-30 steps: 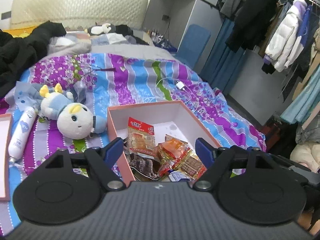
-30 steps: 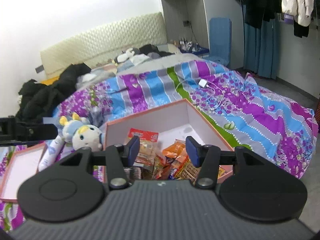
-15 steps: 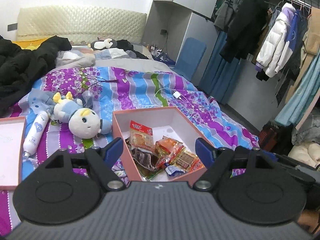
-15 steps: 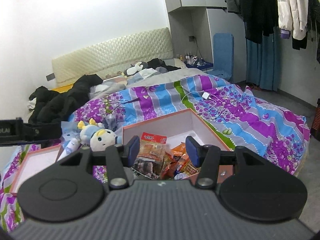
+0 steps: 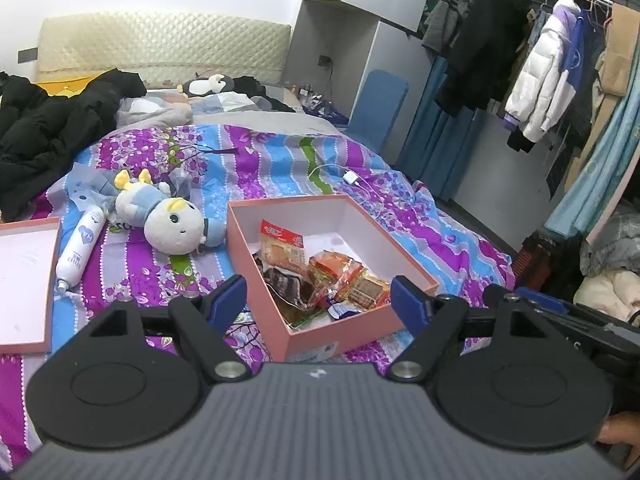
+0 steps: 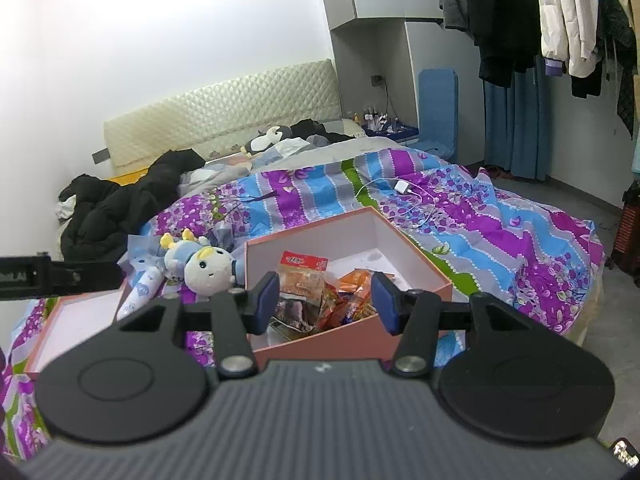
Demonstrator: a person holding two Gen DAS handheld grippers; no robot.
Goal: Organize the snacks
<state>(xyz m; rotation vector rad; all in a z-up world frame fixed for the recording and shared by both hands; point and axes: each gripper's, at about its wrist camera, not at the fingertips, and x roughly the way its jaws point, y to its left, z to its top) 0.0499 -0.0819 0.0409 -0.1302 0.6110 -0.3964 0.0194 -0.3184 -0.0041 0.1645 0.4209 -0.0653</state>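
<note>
1. Bedroom, snack-sorting job: pink box (image 5: 340, 334) sits open on the striped bedspread (image 5: 420, 220), toward the bed's foot edge, w/ snack packets (image 5: 320, 276) heaped in its near corner; far half of the box is bare.
2. Left gripper (image 5: 318, 302) hovers short of the box, fingers (image 5: 224, 298) wide apart, nothing between them.
3. Right gripper (image 6: 326, 302) also hangs in front of the box, fingers (image 6: 266, 300) about half apart, nothing clamped; packets show only beyond the gap, not in it.
4. What has changed: both grippers have pulled back from the box over the last sec. Box looks smaller in both views than a sec ago, and more of the bed and room shows. Jaw gaps unchanged.
5. Box lid (image 5: 28, 284) lies upturned at the bed's left edge, apart from the box; plush toy (image 5: 168, 220) and white spray bottle (image 5: 78, 250) lie between lid and box.
6. Reading: snacks look gathered, no loose packets seen on the bedspread. Retreat w/ empty jaws suggests the filling step is over; lid likely next, tho that is a guess.
</note>
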